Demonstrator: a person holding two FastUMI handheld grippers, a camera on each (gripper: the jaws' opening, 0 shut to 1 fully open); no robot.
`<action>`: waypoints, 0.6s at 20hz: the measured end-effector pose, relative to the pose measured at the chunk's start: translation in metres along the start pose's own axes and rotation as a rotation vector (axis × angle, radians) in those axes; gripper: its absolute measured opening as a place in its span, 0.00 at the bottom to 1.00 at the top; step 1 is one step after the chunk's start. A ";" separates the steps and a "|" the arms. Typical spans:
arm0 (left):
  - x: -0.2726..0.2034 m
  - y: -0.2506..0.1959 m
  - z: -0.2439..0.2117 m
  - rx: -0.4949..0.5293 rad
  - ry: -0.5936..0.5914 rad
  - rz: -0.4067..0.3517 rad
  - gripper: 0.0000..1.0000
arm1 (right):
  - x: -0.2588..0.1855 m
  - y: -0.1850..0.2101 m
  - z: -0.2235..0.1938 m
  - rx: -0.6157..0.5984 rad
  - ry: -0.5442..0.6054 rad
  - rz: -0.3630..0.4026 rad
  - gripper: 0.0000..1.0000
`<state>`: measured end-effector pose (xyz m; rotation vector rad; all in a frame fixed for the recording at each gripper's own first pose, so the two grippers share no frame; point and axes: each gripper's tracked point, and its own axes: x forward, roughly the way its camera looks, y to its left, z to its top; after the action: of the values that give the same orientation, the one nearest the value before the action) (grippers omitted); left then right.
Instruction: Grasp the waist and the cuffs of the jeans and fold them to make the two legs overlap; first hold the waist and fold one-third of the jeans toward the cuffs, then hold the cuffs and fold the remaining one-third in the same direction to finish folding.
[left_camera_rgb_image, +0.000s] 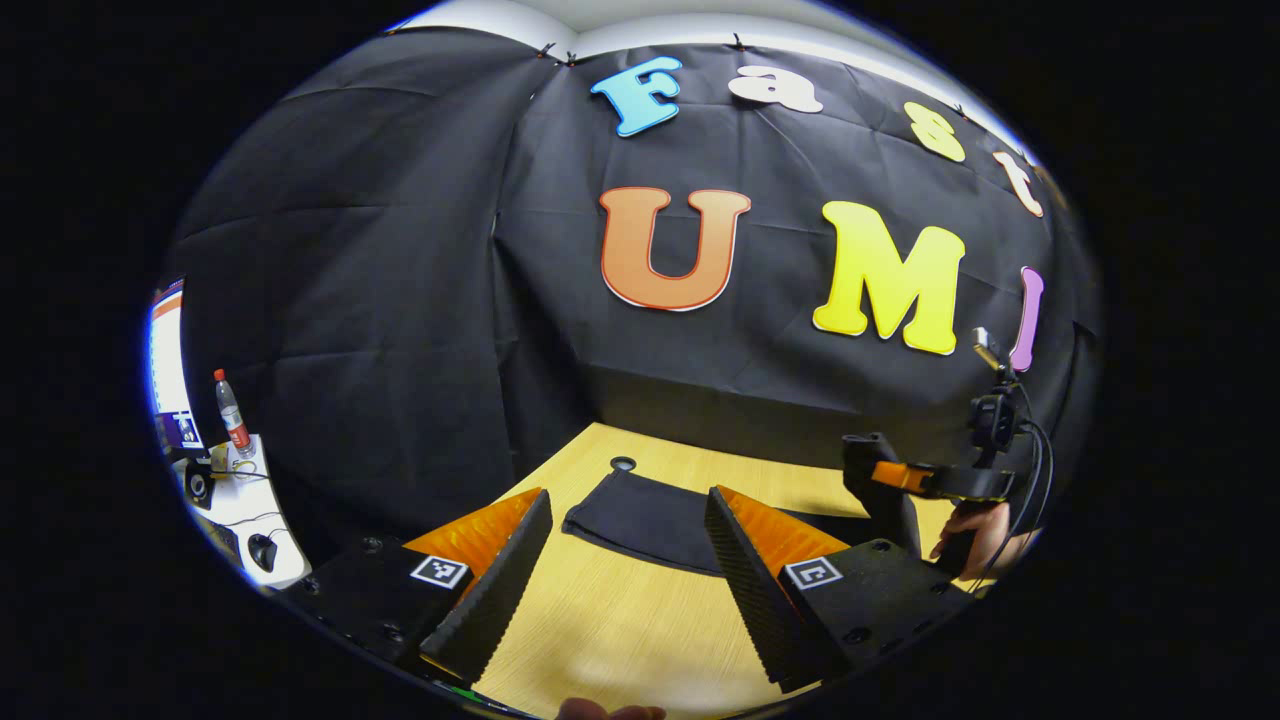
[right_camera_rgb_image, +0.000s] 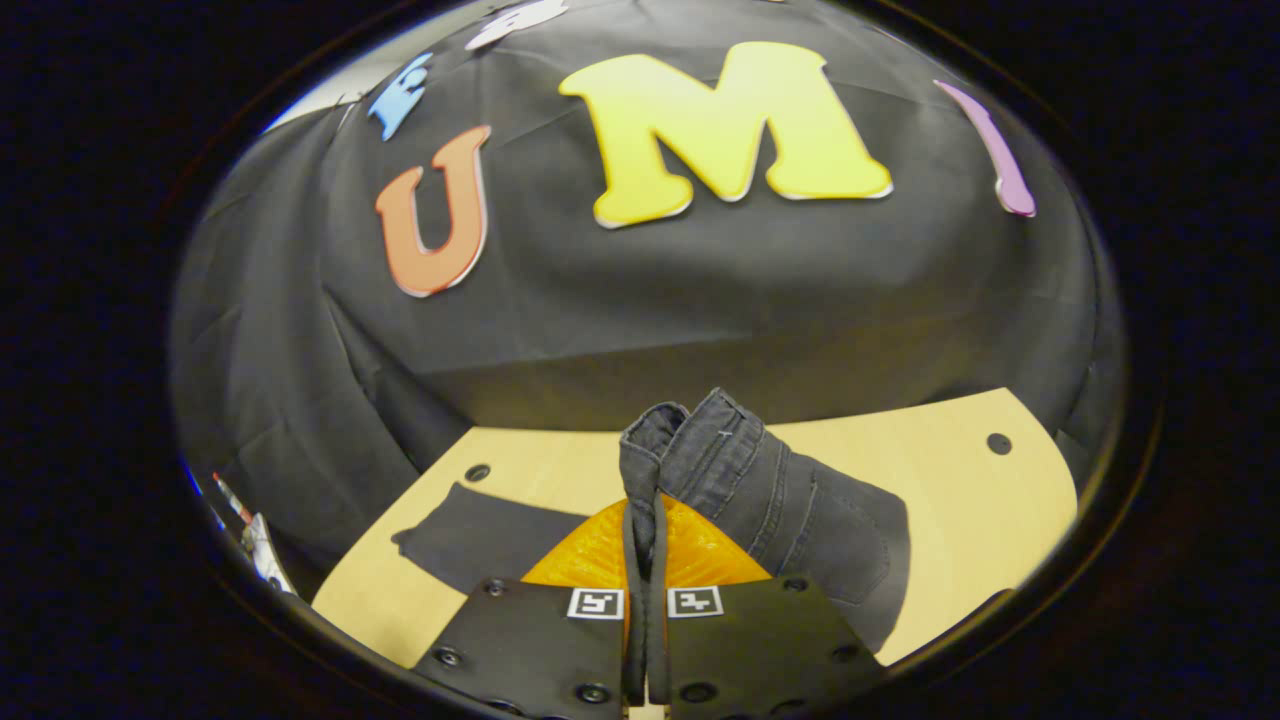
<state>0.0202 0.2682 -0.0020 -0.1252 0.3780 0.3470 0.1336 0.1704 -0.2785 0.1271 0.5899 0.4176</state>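
Dark jeans lie on the wooden table (left_camera_rgb_image: 620, 620). In the left gripper view the cuff end of the jeans (left_camera_rgb_image: 650, 525) lies flat just beyond my left gripper (left_camera_rgb_image: 628, 497), which is open above the table with nothing between its fingers. In the right gripper view my right gripper (right_camera_rgb_image: 645, 510) is shut on the jeans' waistband (right_camera_rgb_image: 700, 440), which is bunched and lifted off the table (right_camera_rgb_image: 960, 490). The rest of the jeans drapes down to the right, and a leg (right_camera_rgb_image: 480, 540) stretches flat to the left. The right gripper (left_camera_rgb_image: 885, 485) and the hand (left_camera_rgb_image: 985, 540) holding it show at the right of the left gripper view.
The black cloth wall (left_camera_rgb_image: 400, 300) stands close behind the table's far edge. A side desk (left_camera_rgb_image: 250, 520) at the far left carries a bottle (left_camera_rgb_image: 232, 412), a monitor (left_camera_rgb_image: 168, 360) and a mouse (left_camera_rgb_image: 262, 550). Small round holes (right_camera_rgb_image: 998, 443) mark the tabletop.
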 end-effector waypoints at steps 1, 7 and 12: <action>-0.002 0.003 0.000 -0.003 0.004 0.006 0.99 | 0.009 0.009 -0.016 -0.033 0.026 0.007 0.01; -0.008 0.022 -0.012 -0.021 0.029 0.034 0.99 | 0.047 0.029 -0.087 -0.213 0.176 0.030 0.01; -0.010 0.033 -0.022 -0.047 0.055 0.051 0.99 | 0.061 0.025 -0.116 -0.331 0.252 0.033 0.00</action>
<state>-0.0077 0.2924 -0.0208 -0.1718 0.4277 0.4039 0.1055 0.2182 -0.4003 -0.2360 0.7578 0.5627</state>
